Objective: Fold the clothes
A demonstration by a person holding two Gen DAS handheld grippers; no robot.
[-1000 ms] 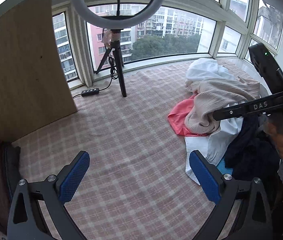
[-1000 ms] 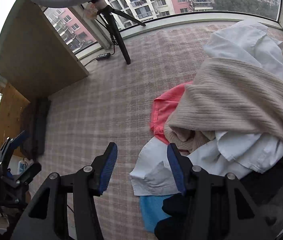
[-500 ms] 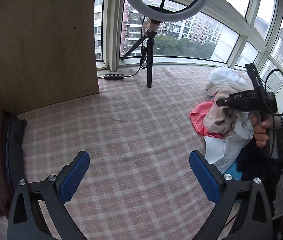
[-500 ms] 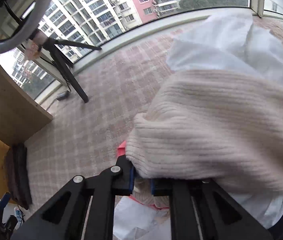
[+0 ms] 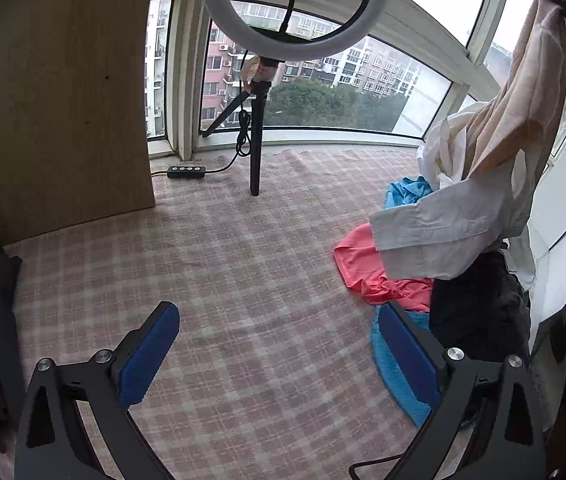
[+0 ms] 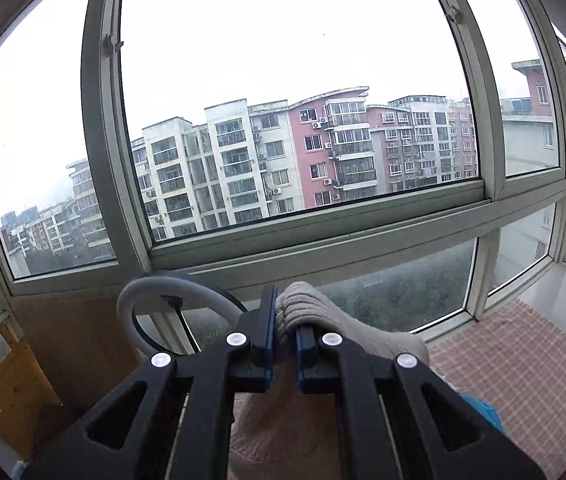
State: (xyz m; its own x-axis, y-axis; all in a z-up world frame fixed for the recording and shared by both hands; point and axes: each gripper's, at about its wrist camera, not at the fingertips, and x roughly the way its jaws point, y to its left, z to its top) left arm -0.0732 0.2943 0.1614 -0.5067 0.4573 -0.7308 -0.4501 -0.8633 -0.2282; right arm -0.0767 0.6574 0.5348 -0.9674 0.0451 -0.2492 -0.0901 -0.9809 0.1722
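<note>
Your right gripper (image 6: 285, 332) is clamping a fold of the beige knit sweater (image 6: 323, 316), which is draping down beneath it, high before the window (image 6: 283, 120). Your left gripper (image 5: 279, 344) is gaping wide, holding nothing, hovering over the checked mat (image 5: 223, 272); the sweater is hanging well off to its right above the clothes pile (image 5: 423, 240).

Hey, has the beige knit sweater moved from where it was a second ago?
Yes. The beige sweater went up off the clothes pile, now hanging against the window frame, clamped in the right gripper.
</note>
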